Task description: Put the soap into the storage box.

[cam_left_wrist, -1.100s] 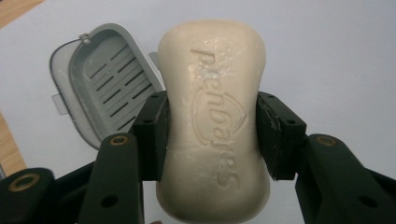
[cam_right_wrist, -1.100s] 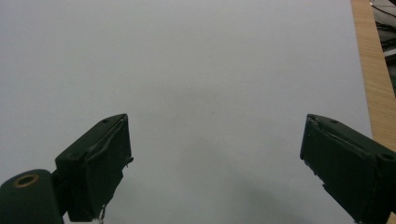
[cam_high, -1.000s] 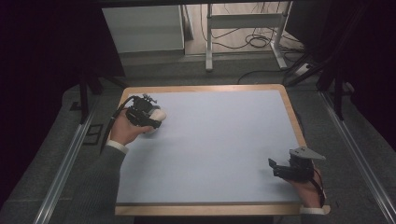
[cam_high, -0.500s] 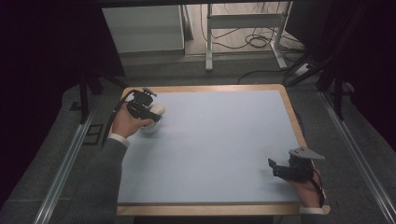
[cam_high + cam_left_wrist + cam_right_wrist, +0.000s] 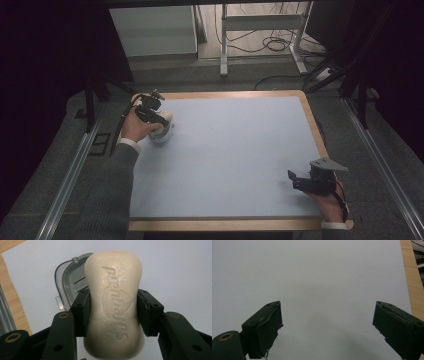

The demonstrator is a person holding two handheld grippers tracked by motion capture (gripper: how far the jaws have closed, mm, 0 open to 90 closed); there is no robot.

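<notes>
A cream bar of soap (image 5: 113,302) with raised lettering is clamped across its waist by my left gripper (image 5: 113,310), which is shut on it. Just under and behind the bar lies a grey soap dish (image 5: 70,282) on the pale blue table top. In the high view the left gripper (image 5: 159,116) holds the soap (image 5: 166,118) over the dish (image 5: 162,135) near the far left corner. My right gripper (image 5: 296,181) rests at the near right. Its jaws stand wide open with nothing between them, as the right gripper view shows (image 5: 327,315).
The pale blue table (image 5: 240,150) has a wooden rim (image 5: 312,125). Metal rails run along both sides on the floor. A white desk frame and cables stand beyond the far edge.
My left hand has carried the soap a little toward the far edge and slightly lower, over the dish. The right gripper has stayed put.
</notes>
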